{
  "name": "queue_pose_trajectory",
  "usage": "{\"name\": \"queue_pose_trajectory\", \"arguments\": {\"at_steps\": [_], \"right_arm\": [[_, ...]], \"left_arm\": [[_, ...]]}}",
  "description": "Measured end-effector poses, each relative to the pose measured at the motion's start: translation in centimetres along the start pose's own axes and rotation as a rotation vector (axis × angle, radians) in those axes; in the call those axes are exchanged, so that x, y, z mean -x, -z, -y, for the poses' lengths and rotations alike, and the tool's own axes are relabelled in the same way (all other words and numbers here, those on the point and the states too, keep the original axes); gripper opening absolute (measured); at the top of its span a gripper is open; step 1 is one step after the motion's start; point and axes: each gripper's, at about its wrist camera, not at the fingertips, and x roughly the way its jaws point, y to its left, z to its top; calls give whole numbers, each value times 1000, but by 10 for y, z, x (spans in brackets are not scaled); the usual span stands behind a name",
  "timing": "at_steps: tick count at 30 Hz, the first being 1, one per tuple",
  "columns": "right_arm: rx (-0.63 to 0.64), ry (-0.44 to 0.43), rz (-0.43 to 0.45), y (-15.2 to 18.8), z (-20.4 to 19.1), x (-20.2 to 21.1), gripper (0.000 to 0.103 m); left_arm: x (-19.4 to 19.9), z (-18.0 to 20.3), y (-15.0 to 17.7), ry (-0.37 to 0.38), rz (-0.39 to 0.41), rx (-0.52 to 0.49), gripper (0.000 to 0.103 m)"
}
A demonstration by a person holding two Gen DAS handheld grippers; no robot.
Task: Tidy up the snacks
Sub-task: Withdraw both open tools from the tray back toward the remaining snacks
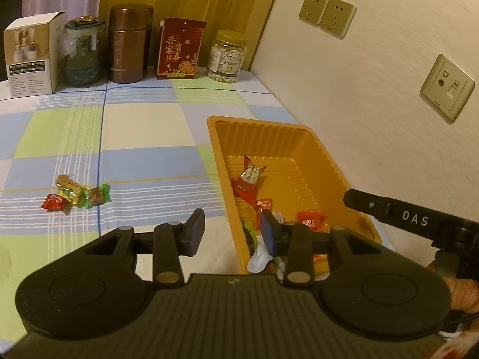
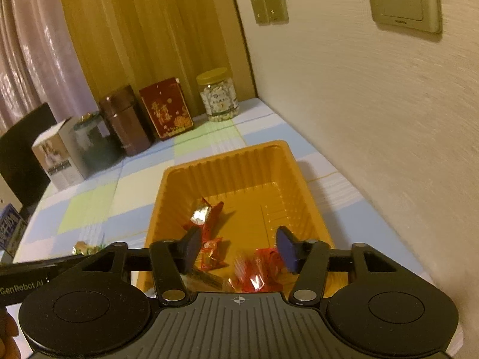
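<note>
"DAS" on right tongs (image 1: 347, 199)

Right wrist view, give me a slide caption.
Open right gripper poised over the orange tray of wrapped candies on a checked tablecloth.

Left gripper (image 1: 233, 231): black, two-fingered, angled downward; jaws are held partly apart with nothing between the blue pads.
Left fingers (image 1: 194, 229): one pad is seen at each side of the gap, both bare.
Right gripper (image 2: 238, 249): black, two-fingered, angled downward; jaws are spread with nothing pinched between the pads.
Right fingers (image 2: 286, 249): blue pads are turned inward, nothing pressed against them.
Person's hand (image 1: 462, 291): partly seen at the right gripper's handle, in the left wrist view.
</note>
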Motion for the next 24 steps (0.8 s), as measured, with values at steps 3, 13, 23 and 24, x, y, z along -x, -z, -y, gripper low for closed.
{"name": "queue_pose_trajectory", "arguments": {"at_steps": [3,13,23,24], "right_arm": [[13,32,-9,1,-3,3,56],[34,46,7,6,-19,32,56],[56,27,36,9,-44,68,57],[59,25,37,10,-47,71,57]], "left_arm": [[5,-3,2,-5,3,5,37],[37,-10,9,-25,24,12,40],[82,-24,18,-64,61,32,46],[86,-25,19,-68,65,32,47]]}}
